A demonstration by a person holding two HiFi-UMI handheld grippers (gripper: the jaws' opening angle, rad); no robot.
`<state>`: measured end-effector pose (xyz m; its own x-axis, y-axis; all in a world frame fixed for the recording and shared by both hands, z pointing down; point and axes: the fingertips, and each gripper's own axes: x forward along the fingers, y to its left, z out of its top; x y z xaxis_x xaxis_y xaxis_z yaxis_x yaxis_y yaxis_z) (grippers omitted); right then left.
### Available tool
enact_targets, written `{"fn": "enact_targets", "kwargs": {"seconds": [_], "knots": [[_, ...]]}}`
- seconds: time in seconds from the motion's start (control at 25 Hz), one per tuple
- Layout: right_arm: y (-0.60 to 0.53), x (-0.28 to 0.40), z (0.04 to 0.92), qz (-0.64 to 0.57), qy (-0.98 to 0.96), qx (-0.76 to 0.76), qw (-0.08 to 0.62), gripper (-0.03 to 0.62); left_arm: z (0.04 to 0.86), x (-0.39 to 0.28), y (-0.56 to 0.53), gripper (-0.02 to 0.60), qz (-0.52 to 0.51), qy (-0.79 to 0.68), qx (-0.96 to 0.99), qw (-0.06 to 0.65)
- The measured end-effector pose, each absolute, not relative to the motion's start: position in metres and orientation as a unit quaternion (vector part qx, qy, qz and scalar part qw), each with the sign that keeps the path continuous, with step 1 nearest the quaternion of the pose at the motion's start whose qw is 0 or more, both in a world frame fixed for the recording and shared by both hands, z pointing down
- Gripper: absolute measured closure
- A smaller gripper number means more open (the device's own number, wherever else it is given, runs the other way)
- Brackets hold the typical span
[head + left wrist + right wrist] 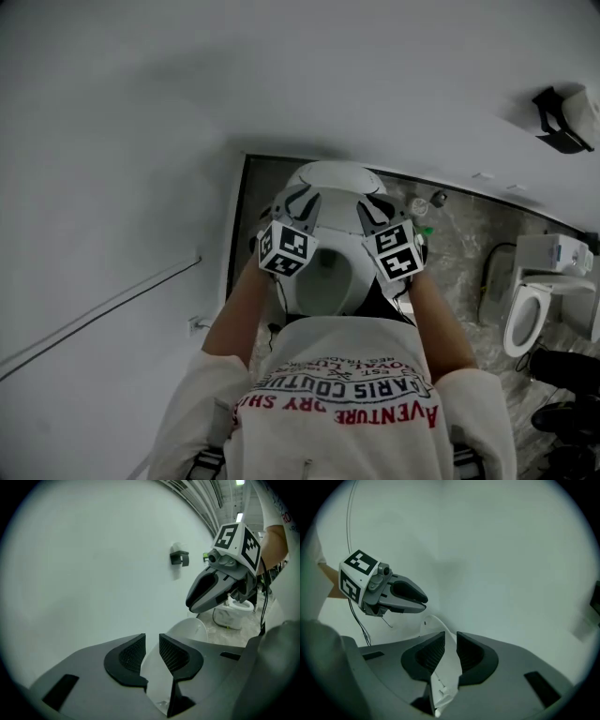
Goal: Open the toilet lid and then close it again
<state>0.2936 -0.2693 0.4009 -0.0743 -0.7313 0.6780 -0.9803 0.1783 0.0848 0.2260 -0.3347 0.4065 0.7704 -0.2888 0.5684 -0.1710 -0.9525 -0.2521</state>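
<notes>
The white toilet [349,281] stands against the wall with its lid [333,178] raised and the bowl showing. My left gripper [298,202] is at the lid's left side and my right gripper [373,208] at its right side, both pointing down at it. In the left gripper view the jaws [152,651] stand slightly apart, with the lid's edge [190,629] in and beyond the gap, and the pads do not visibly press on it. The right gripper's jaws [451,651] also show a narrow gap with the lid's rim [433,623] running through it.
A pale wall fills the left and the back, with a thin cable [103,309] along it. A black wall fixture [562,120] hangs at the upper right. A second toilet [530,314] stands at the right on the marbled floor. Small bottles [419,206] sit behind the toilet.
</notes>
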Motion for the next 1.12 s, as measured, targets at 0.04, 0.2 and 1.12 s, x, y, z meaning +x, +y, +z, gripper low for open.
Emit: {"fn": "enact_targets", "kwargs": {"seconds": [0.04,0.2,1.12], "knots": [[-0.275,0.298,0.407,0.200,-0.706,0.600,0.318,0.562,0.413,0.232,-0.340,0.494,-0.325,0.111,-0.934,0.099],[-0.290,0.302,0.431,0.192,-0.714,0.564,0.368,0.554,0.436,0.244,-0.350,0.485,-0.357,0.066,-0.923,0.126],[-0.266,0.280,0.443,0.171,-0.688,0.556,0.434,0.556,0.458,0.237,-0.307,0.488,-0.398,-0.125,-0.888,0.196]]}}
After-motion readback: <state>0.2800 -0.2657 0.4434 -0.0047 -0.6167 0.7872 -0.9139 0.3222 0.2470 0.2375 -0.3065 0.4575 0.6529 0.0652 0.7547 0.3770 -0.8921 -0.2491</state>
